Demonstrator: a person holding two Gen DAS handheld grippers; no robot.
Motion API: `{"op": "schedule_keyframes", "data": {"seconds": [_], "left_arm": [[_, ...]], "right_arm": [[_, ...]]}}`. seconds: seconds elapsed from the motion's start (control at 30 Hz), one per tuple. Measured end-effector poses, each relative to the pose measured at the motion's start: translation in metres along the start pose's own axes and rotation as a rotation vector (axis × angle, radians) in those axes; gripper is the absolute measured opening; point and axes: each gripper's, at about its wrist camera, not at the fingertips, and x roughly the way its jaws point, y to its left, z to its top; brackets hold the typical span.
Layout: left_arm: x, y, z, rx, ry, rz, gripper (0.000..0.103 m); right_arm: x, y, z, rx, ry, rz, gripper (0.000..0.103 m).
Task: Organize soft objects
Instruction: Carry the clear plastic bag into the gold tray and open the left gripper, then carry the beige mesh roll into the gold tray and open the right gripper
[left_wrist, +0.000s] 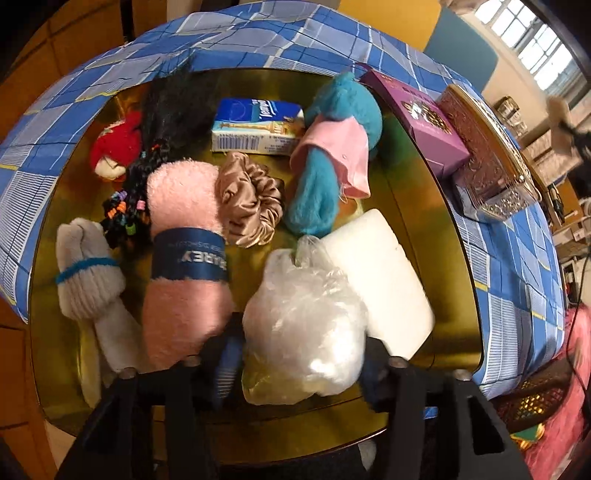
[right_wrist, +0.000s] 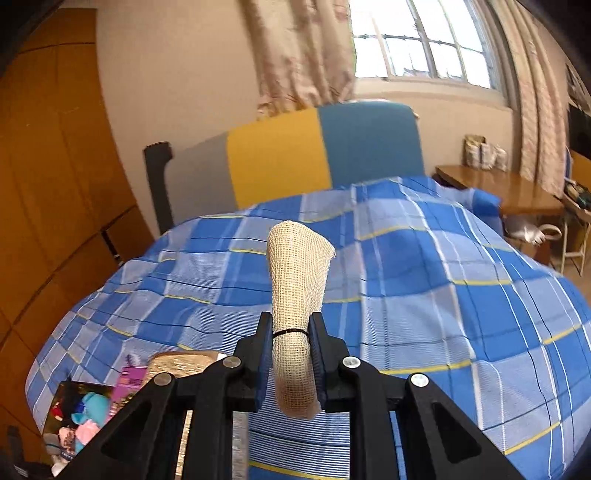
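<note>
Gold metal tray (left_wrist: 436, 192) on the blue checked bedspread (left_wrist: 258, 40) holds, left to right: grey rolled sock (left_wrist: 86, 280); pink fluffy towel roll with blue band (left_wrist: 186, 258); crumpled clear plastic bag (left_wrist: 303, 332); white foam block (left_wrist: 380, 280); left tongs (left_wrist: 301, 356) stand apart around the bag, pads not pressing it; right tongs (right_wrist: 290, 350) are clamped on a beige mesh cloth roll (right_wrist: 297, 280), raised above the bedspread.

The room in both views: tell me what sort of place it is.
Probably a bedroom. A bed with a blue checked cover and a padded headboard fills the right wrist view, with a curtained window behind and wooden wardrobe panels to the side.
</note>
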Motion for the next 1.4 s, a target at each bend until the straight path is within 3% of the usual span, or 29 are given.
{"op": "schedule_keyframes", "data": {"seconds": [0.07,0.4,0.63,0.77,0.93,1.07,1.4], "left_arm": [[-0.001,0.0,-0.003,-0.003,0.001,-0.011,0.075],[-0.026,0.018,-0.019,-0.032,-0.048,-0.103,0.079],[-0.058,0.019,-0.028,0.033,-0.175,-0.124,0.079],[-0.076,0.021,-0.028,0.056,-0.283,-0.093,0.079],[-0.09,0.026,-0.028,0.048,-0.371,-0.059,0.087],[-0.094,0.032,-0.028,0.031,-0.409,-0.038,0.093],[-0.098,0.045,-0.038,-0.003,-0.475,0.082,0.103]], "right_arm": [[-0.001,0.016,0.002,-0.02,-0.001,0.017,0.018],[0.0,0.1,-0.006,-0.142,0.027,0.101,0.018],[0.001,0.153,-0.025,-0.193,0.082,0.192,0.018],[-0.004,0.189,-0.045,-0.248,0.134,0.26,0.018],[-0.01,0.233,-0.075,-0.308,0.206,0.341,0.018],[-0.013,0.262,-0.102,-0.335,0.275,0.403,0.018],[-0.004,0.302,-0.157,-0.355,0.43,0.423,0.018]]}}
